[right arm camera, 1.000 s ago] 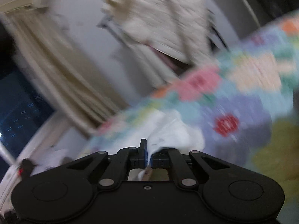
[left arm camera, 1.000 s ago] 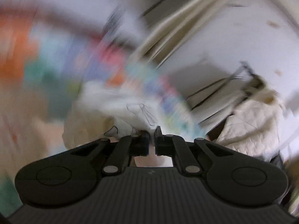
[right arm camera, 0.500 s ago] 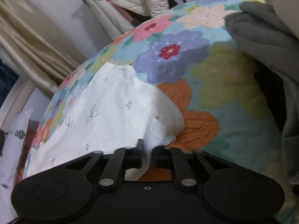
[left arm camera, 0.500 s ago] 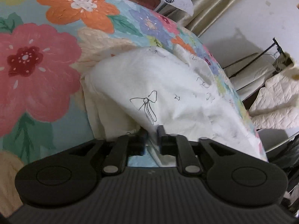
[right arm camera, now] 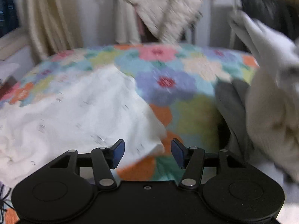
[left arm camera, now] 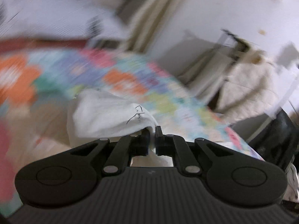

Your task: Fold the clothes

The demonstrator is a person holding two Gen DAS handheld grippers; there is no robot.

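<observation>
Floral bedspread [right arm camera: 168, 85]; beige curtain [right arm camera: 50, 18]; possibly quilted jacket [left arm camera: 248, 93].

- Both my wrist views: soft, even indoor light, medium bright, no glare or harsh shadows; source not visible.
- Left view: heavy motion blur; floral bedspread [left arm camera: 119, 78] smeared into streaks, wall and curtain [left arm camera: 149, 18] streaked too.
- Only my left gripper [left arm camera: 152, 137] and the white cloth [left arm camera: 112, 115] pinched in it stay sharp.
- Right view: milder blur; white cloth's print marks smeared, pale garment [right arm camera: 271, 102] at right edge badly blurred.
- My right gripper [right arm camera: 147, 152] crisp.
- Fisheye bends the bed edge and curtains in both.
- Dim shadow under the dark grey garment [right arm camera: 229, 100].
</observation>
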